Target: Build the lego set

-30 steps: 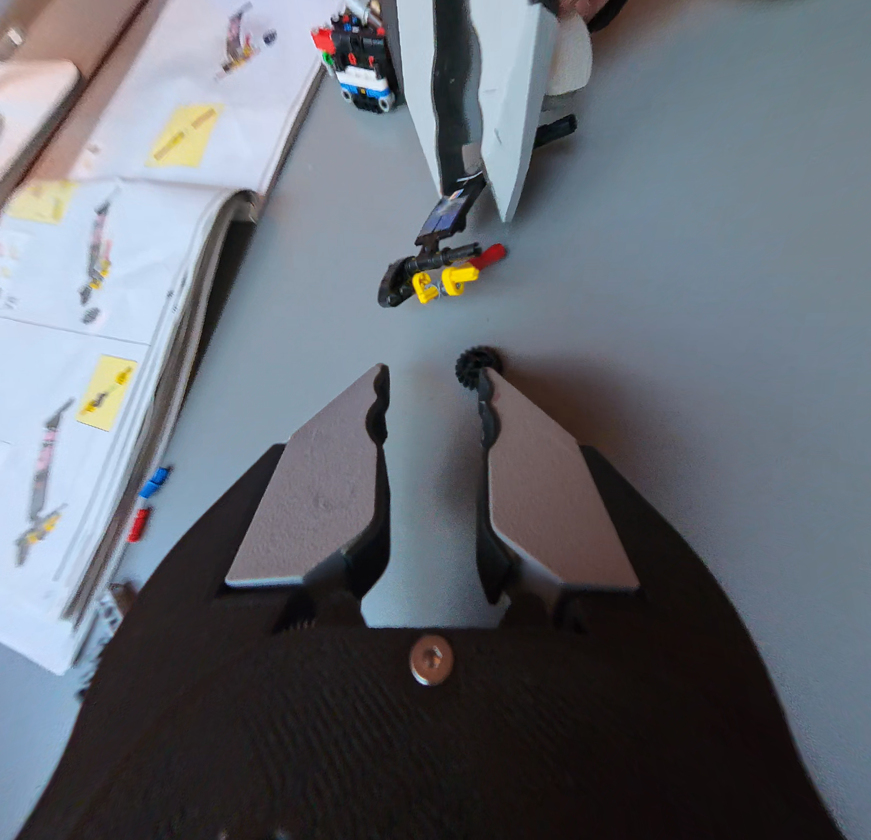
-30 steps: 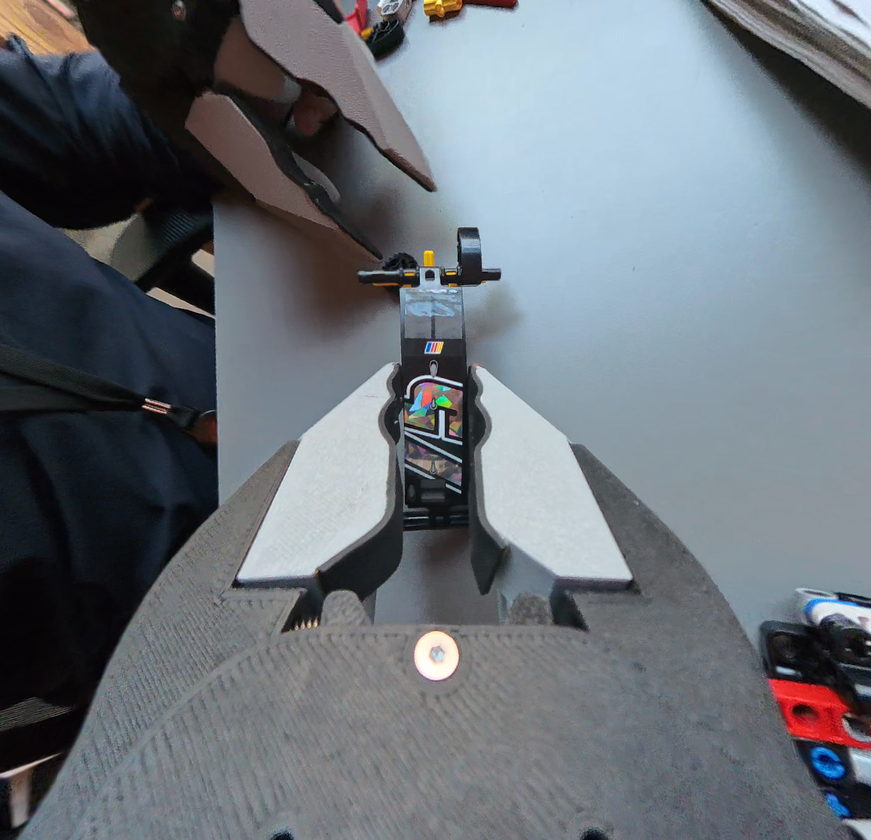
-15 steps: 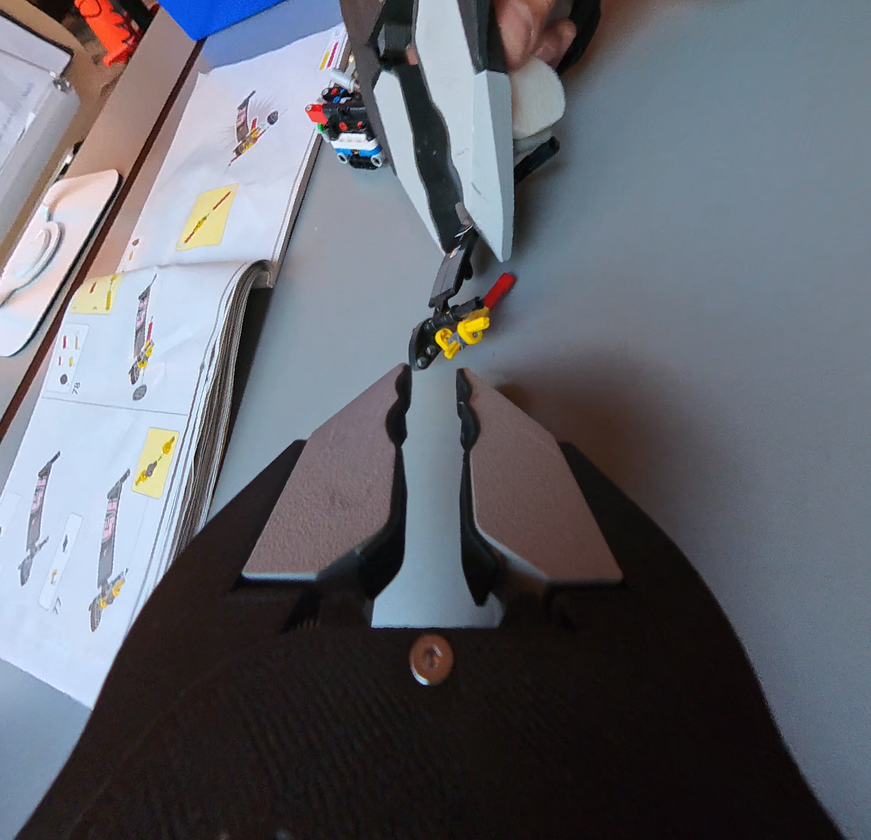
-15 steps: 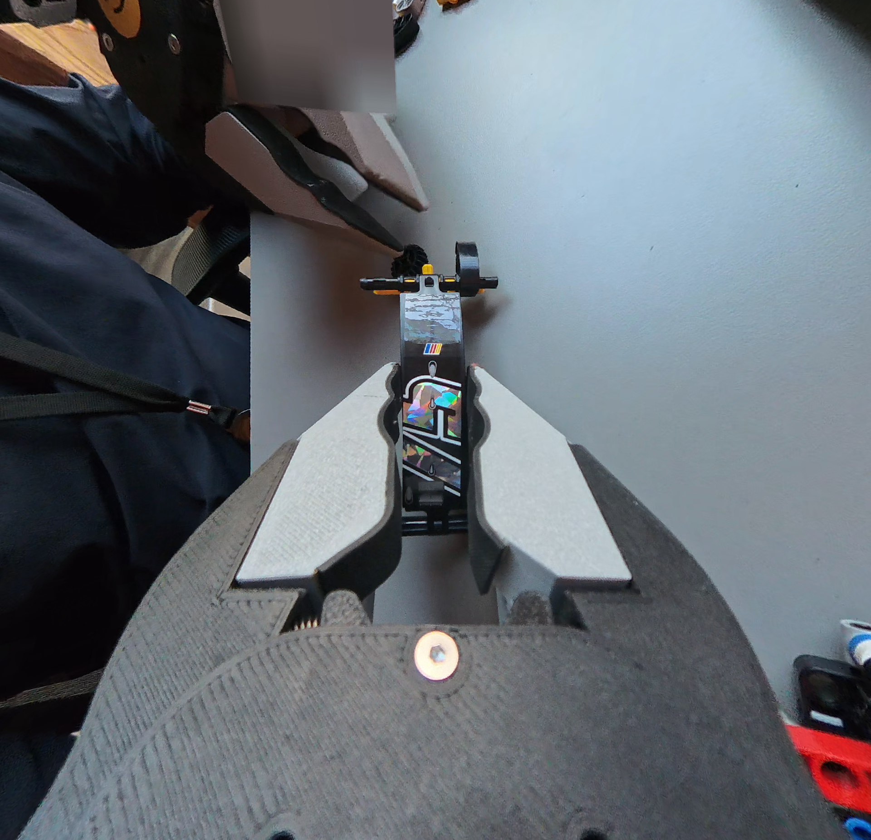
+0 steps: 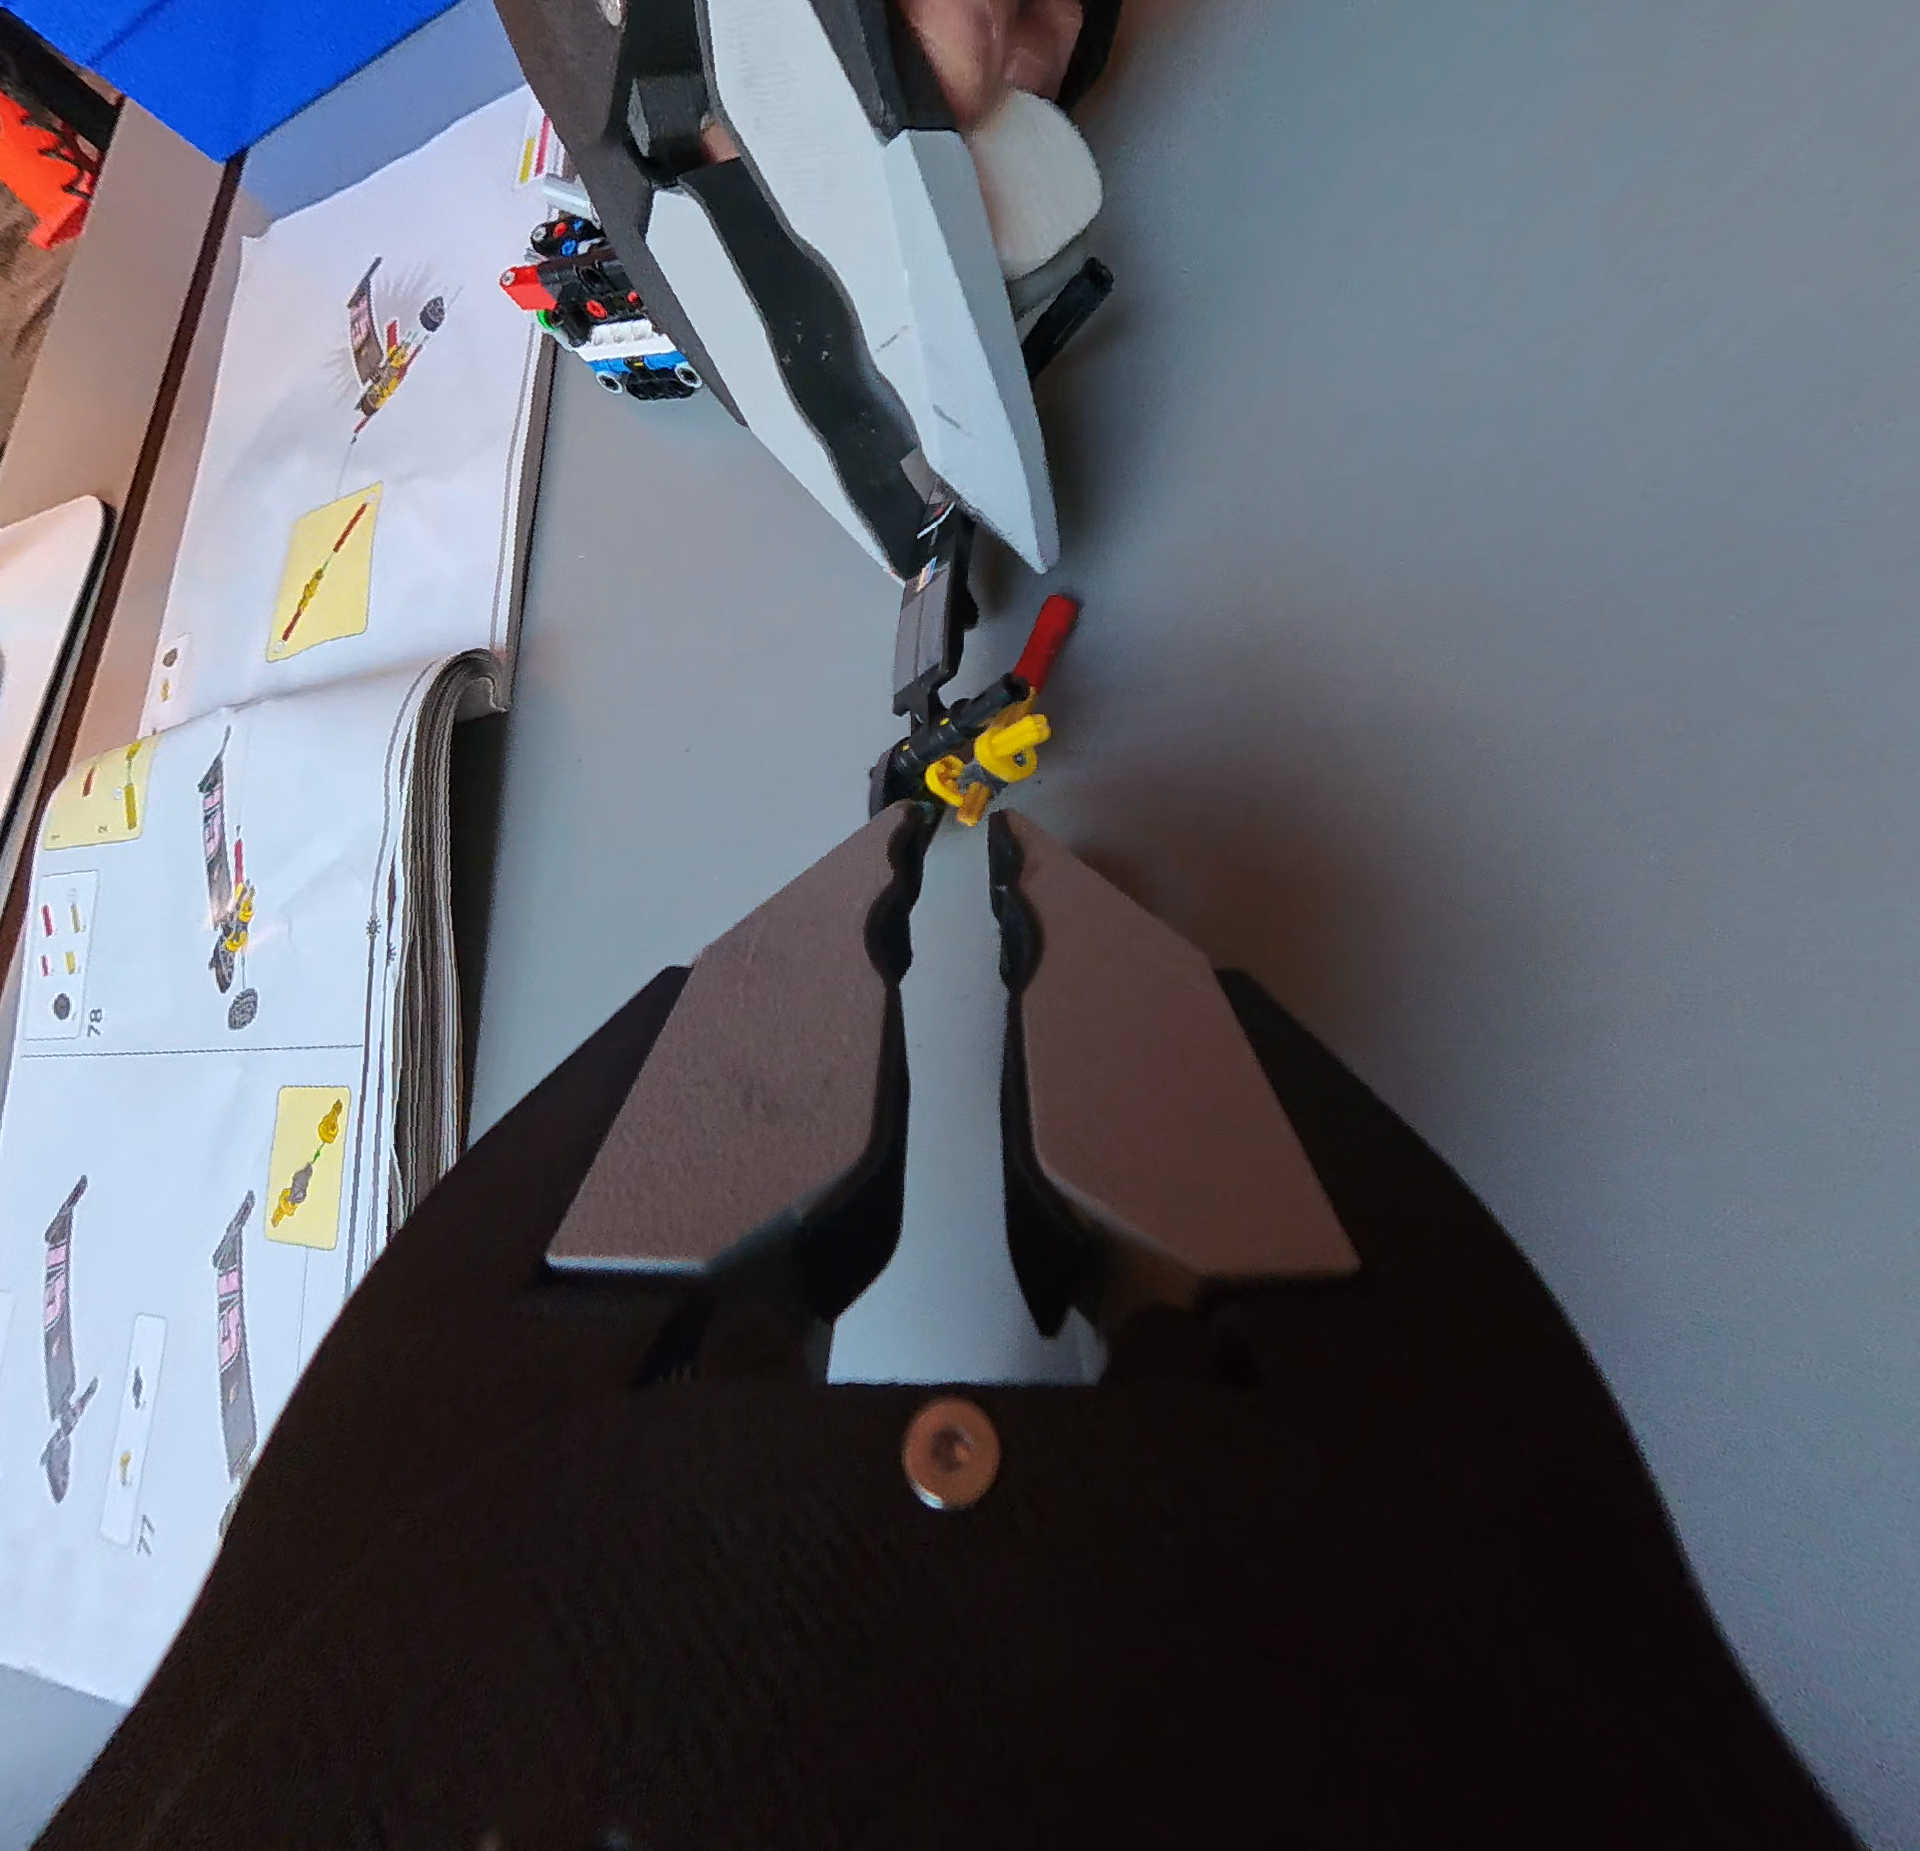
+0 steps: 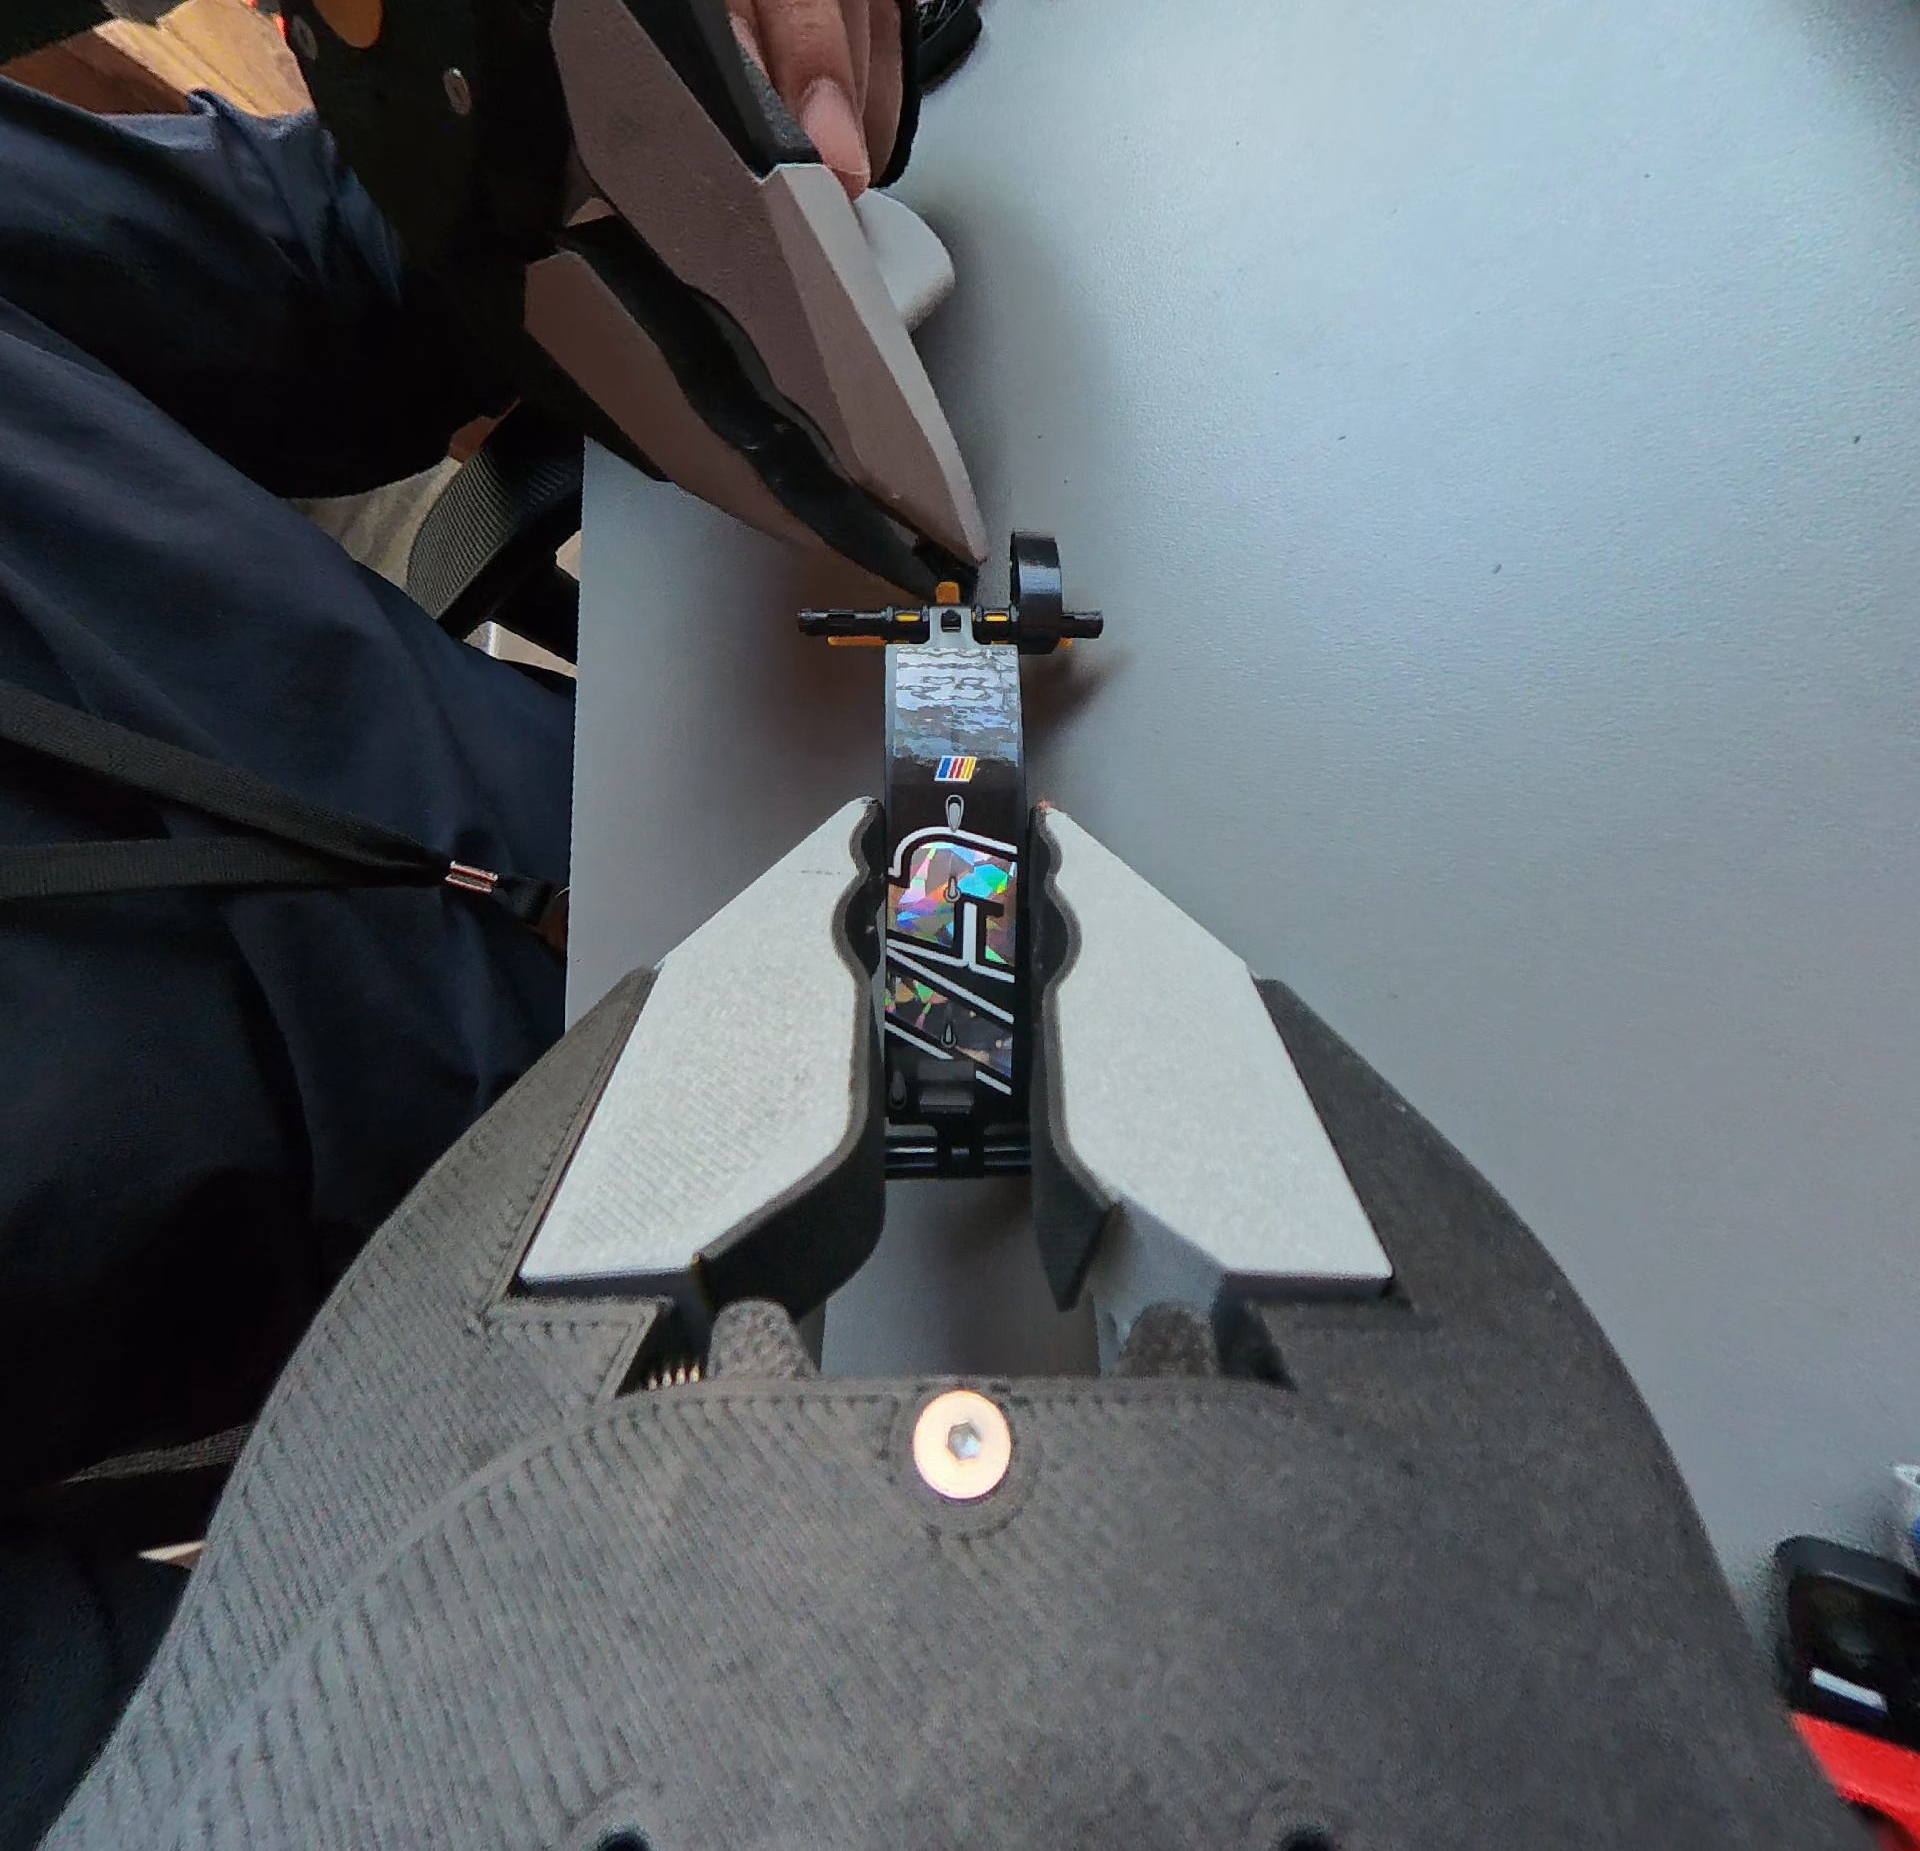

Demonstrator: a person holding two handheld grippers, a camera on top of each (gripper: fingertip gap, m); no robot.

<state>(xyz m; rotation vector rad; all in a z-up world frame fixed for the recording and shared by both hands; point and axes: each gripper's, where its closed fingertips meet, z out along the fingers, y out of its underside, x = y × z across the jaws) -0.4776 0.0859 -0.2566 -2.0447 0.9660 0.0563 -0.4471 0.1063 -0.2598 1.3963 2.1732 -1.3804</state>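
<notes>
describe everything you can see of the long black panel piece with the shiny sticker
The long black panel piece looks like glossy plastic, flat and narrow, with a holographic sticker and a small striped one. The right tongs clamp its near end, pads pressed on both edges. Its far end joins a black cross axle carrying yellow connectors and a red tip, above the grey table. The left tongs reach that end.

Soft daylight, dark shadows, wide-angle edge distortion.

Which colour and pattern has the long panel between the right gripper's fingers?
The panel is black, with white outlines and a shiny rainbow foil sticker. The right wrist view shows it best.
</notes>
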